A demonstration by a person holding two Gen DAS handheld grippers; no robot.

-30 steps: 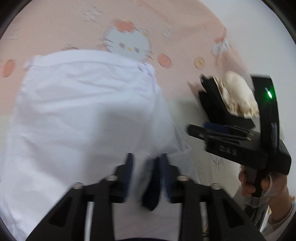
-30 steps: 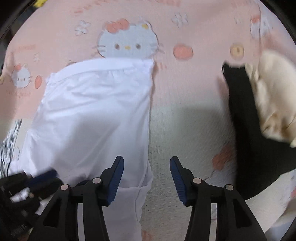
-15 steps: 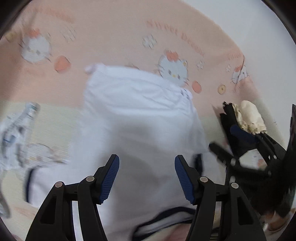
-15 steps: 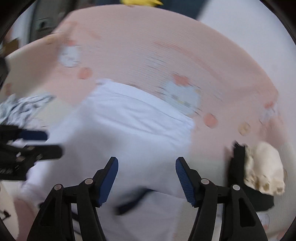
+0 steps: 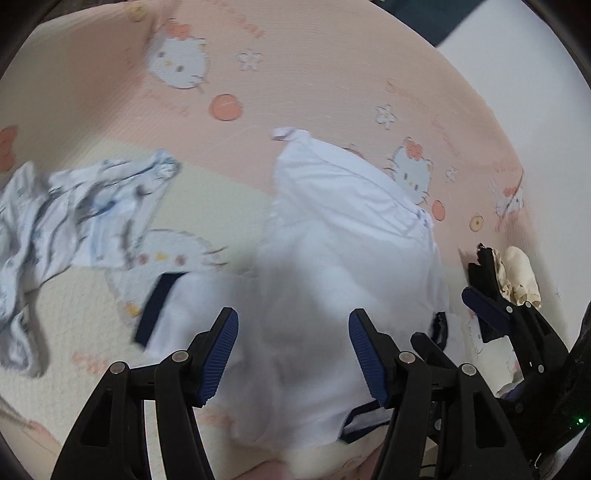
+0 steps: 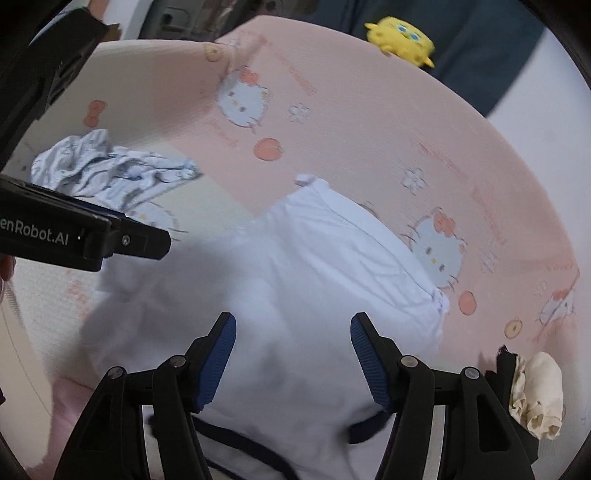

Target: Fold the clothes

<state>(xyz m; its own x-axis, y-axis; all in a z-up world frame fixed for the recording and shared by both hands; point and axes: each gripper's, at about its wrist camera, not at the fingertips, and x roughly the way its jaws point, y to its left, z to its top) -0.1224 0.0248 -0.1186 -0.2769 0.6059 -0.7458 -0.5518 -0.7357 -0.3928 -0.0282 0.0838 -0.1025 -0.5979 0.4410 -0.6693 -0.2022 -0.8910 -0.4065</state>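
Note:
A white garment [image 5: 343, 258] with navy trim lies partly folded on the pink cat-print sheet [image 5: 314, 74]. My left gripper [image 5: 291, 325] hovers above its near part, open, with nothing pinched between the blue pads. My right gripper [image 6: 293, 328] is also open above the same white garment [image 6: 314, 277] and holds nothing. In the left wrist view the right gripper [image 5: 454, 325] shows at the right edge of the garment. The black body of the left gripper [image 6: 147, 242] reaches in from the left of the right wrist view.
A crumpled grey-and-white patterned garment [image 5: 74, 210] [image 6: 110, 173] lies to the left. A folded stack of black and cream clothes [image 5: 513, 273] [image 6: 532, 391] sits at the right. A yellow plush toy [image 6: 400, 35] rests at the sheet's far edge.
Both grippers have pulled back from the white garment, so more of the sheet shows. The left jaws, narrow on the white cloth before, now stand wide. The right jaws have widened too.

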